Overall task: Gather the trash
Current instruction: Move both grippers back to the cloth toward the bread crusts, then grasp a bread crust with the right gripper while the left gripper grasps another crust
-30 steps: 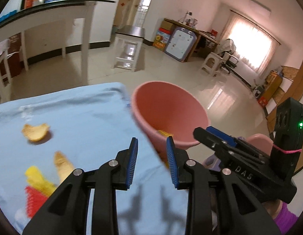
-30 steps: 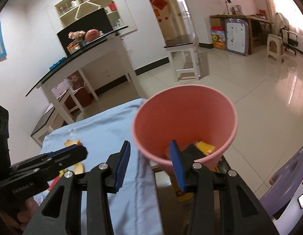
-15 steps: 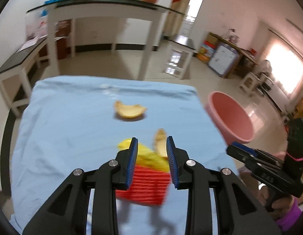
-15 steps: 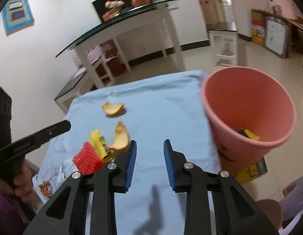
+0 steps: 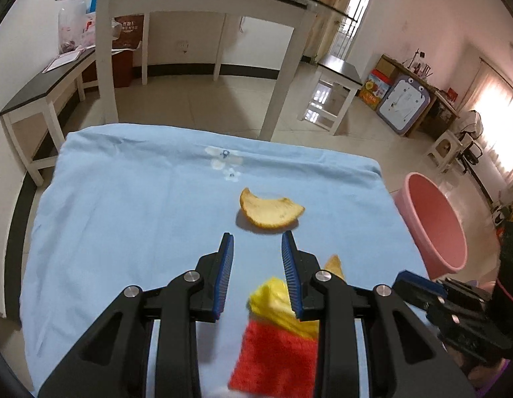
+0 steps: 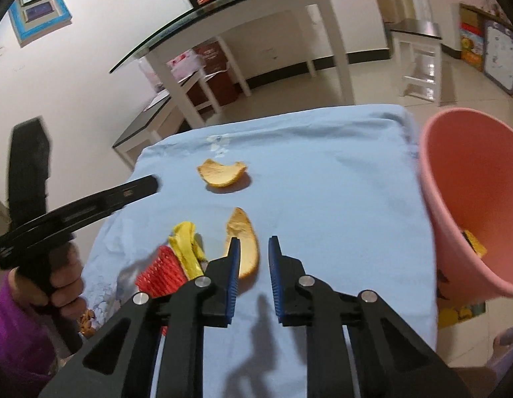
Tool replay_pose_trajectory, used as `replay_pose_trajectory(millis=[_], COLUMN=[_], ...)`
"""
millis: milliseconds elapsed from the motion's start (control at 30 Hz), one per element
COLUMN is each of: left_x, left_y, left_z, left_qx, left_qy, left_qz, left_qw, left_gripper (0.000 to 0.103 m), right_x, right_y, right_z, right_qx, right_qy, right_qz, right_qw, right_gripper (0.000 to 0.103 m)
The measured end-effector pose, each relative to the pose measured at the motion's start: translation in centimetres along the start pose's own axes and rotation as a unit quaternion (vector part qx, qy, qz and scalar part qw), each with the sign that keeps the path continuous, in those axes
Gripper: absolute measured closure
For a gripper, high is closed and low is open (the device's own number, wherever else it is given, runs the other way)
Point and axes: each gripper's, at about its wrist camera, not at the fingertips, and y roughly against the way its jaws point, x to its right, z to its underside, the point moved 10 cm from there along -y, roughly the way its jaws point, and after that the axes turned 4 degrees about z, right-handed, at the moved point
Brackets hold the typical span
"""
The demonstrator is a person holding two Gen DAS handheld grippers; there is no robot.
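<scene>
Left wrist view: my left gripper [image 5: 256, 245] hangs with its jaws spread and empty over the blue-covered worktop [image 5: 123, 219]. One orange peel [image 5: 269, 210] lies just above them at centre frame; the red and yellow wrapper [image 5: 276, 341] sits at lower centre. From the right wrist, my right gripper [image 6: 253, 248] shows its jaws closing on nothing, a second peel [image 6: 246, 242] beside the left pad. Pink bin [image 6: 469, 199] stands at right edge.

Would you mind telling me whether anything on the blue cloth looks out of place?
Yes: two orange peels, a yellow wrapper and a red net lie scattered on the cloth instead of in the pink bin beside it.
</scene>
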Motion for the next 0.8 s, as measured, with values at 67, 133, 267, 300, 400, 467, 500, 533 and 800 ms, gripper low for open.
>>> replay_pose_trajectory(millis=[67, 133, 267, 300, 400, 467, 500, 533, 800], left_x=[-0.1, -0.4, -1.2, -1.3, -1.5, -1.5, -1.5, -1.5, -1.8], left_y=[-1.2, -2.4, -4.5, -4.9, -6.1, -6.7, -6.9, -7.0, -7.3], left_z=[-0.5, -1.0, -2.0, -2.1, -2.2, -2.3, -2.2, -2.3, -2.7], left_qx=[-0.005, -0.01, -0.017, -0.018, -0.027, -0.029, -0.029, -0.029, -0.018], left_qy=[0.001, 0.004, 0.017, 0.017, 0.019, 0.019, 0.02, 0.02, 0.019], left_qz=[-0.004, -0.007, -0.011, -0.012, -0.013, -0.014, -0.013, -0.012, -0.009], left_qw=[1.0, 0.9999, 0.9997, 0.9996, 0.9994, 0.9993, 0.9993, 0.9993, 0.9996], left_gripper=[0.073, 0.073, 0.073, 0.073, 0.073, 0.073, 0.073, 0.073, 0.09], right_x=[-0.4, -0.6, -0.7, -0.7, -1.0, -1.2, -1.3, -1.4, -2.1], right_y=[-0.8, -1.7, -3.5, -3.9, -5.4, -6.1, -6.5, -6.8, -8.1], right_z=[-0.3, -0.5, -0.8, -0.8, -1.2, -1.3, -1.3, -1.4, -0.9], right_qx=[-0.008, -0.019, -0.042, -0.045, -0.058, -0.065, -0.068, -0.07, -0.084], right_qy=[0.007, 0.01, 0.014, 0.017, 0.028, 0.035, 0.039, 0.041, 0.061], right_qz=[-0.007, -0.011, -0.022, -0.022, -0.023, -0.025, -0.025, -0.026, -0.027], right_qw=[1.0, 1.0, 0.999, 0.999, 0.998, 0.997, 0.997, 0.996, 0.994], right_gripper=[0.086, 0.086, 0.073, 0.071, 0.064, 0.063, 0.063, 0.063, 0.081])
